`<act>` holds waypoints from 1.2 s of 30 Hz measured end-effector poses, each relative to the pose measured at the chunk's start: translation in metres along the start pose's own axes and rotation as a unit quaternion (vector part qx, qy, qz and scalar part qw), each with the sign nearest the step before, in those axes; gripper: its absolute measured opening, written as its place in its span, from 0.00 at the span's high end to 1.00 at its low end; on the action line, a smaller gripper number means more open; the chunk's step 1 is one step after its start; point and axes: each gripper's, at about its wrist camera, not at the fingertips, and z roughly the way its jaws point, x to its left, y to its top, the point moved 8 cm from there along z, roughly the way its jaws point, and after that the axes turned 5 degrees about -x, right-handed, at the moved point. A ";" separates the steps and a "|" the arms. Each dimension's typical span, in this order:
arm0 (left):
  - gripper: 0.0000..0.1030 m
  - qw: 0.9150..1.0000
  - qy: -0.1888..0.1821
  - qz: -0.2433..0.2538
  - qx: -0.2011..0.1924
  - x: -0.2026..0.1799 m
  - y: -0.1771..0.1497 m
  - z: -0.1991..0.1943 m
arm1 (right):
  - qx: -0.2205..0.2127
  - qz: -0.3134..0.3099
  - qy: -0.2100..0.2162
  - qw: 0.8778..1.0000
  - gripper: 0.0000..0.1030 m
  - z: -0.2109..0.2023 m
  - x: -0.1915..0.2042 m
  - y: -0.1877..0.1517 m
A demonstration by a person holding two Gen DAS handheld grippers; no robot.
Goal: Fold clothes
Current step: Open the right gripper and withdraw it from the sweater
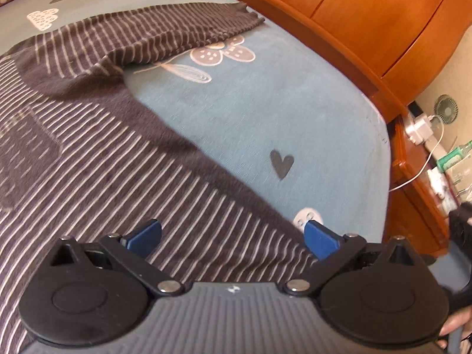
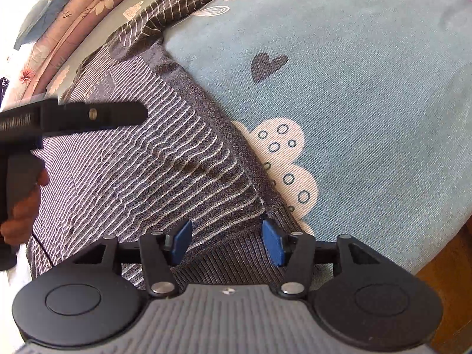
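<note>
**Striped sweater lying flat on the bed, both claws spread above its edge**

The bed (image 1: 265, 112), covered in a blue sheet printed with hearts and clouds, is filling both views, and a wooden headboard (image 1: 368, 23) is rising ahead and to the right of the left claw. The grey sweater (image 1: 103, 162) with thin white stripes is lying spread on the sheet, running under and ahead-left of each claw, with 1 sleeve (image 1: 177, 29) stretching out far ahead of the left claw. The left claw (image 1: 233, 237) is hovering over the sweater's side edge, its 2 blue fingers wide apart and gripping nothing. The right claw (image 2: 227, 242) is sitting over the ribbed hem (image 2: 230, 253) at the sweater's corner, its fingers also apart, with the hem lying between them. A hand (image 2: 20, 206) is holding the other tool to the left of the right claw.
</note>
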 end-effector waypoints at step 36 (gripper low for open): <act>0.01 0.999 0.044 -0.020 -0.021 0.049 -0.019 -0.017 | -0.080 0.031 0.057 0.995 0.46 0.031 0.028 0.202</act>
